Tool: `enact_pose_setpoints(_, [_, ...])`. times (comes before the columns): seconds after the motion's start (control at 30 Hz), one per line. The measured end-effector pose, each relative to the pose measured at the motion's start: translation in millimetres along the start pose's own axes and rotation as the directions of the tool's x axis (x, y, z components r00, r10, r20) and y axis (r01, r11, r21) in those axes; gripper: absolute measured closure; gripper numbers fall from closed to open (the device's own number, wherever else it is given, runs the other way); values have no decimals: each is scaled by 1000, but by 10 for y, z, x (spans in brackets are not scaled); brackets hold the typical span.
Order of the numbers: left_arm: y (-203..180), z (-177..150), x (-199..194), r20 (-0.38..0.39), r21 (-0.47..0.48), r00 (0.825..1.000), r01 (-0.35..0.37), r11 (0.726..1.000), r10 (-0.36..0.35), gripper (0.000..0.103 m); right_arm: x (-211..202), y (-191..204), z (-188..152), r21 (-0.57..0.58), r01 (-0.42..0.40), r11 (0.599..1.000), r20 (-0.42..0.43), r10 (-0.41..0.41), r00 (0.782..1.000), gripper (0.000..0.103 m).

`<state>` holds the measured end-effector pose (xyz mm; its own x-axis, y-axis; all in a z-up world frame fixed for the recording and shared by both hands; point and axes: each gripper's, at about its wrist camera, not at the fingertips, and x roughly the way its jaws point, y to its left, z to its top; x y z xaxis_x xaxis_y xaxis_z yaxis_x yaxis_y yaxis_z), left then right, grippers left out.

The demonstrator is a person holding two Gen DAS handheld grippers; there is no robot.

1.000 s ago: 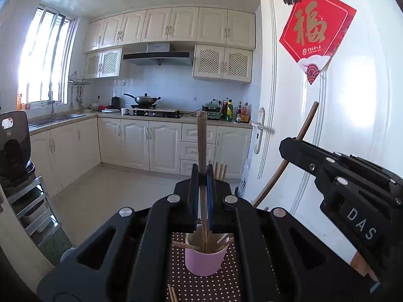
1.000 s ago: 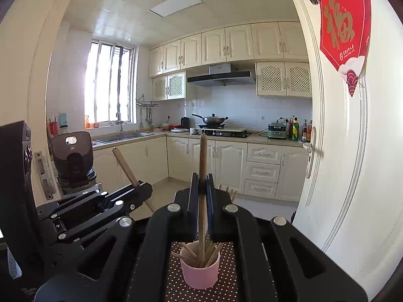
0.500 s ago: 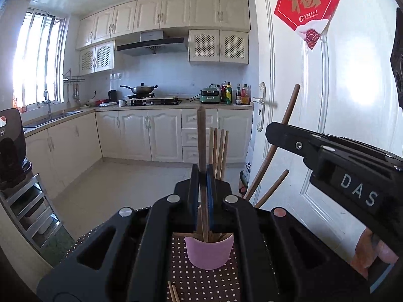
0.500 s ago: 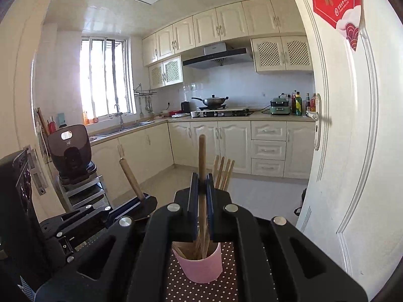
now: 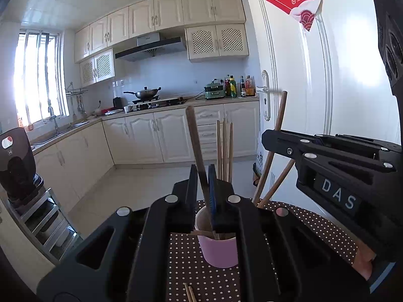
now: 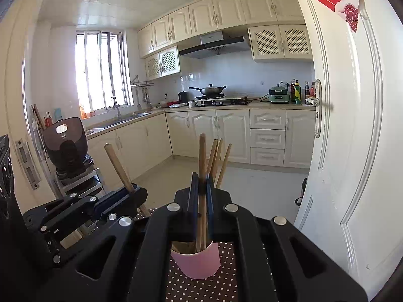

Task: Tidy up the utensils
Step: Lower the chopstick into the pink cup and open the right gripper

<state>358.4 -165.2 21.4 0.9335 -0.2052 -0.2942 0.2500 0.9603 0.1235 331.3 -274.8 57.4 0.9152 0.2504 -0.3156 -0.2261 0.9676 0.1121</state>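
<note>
White kitchen cabinets [image 6: 226, 130] stood behind the dotted desk [image 5: 191, 264]. Each hand-held gripper, left [image 5: 201, 176] and right [image 6: 200, 183] marked "DAS", clenched an upright chopstick [image 5: 195, 141] [image 6: 202, 156], tips down in the pink cup [image 6: 197, 261].

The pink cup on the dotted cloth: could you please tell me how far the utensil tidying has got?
Done: several chopsticks stand in the pink cup. In hand: the left gripper and right gripper each hold a wooden stick above it. Left: a loose pair on the cloth.

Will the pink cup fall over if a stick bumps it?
Maybe. The pink cup looks small and light, and tall chopsticks lean out above its rim, so it is probably top-heavy. The dotted mat may grip its base a little.
</note>
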Motion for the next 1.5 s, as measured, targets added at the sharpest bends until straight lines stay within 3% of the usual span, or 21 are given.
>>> enact_pose_setpoints(0.07, [11,17,8,-12,-14,1000,10,1000,-11,82,-2,2,5,2,0,1000,-3,0,1000,99])
enact_pose_setpoints(0.17, [25,12,-22,-1,-25,1000,6,1000,-6,40,-2,-7,12,9,-6,1000,-10,6,1000,98])
enact_pose_setpoints(0.37, [44,16,-74,13,-20,1000,0,1000,0,40,2,-32,3,25,-16,1000,-18,17,1000,98])
enact_pose_setpoints(0.87, [173,80,-290,24,-48,999,-20,999,21,26,-141,12,48,35,-37,999,-14,37,999,92])
enact_pose_setpoints(1.03, [248,139,-494,48,-57,998,-25,998,28,24,-301,84,108,30,-38,999,6,38,999,81])
enact_pose_setpoints(1.5, [652,147,-1272,74,-151,997,-9,988,20,15,-917,399,109,-51,-32,998,30,34,999,72])
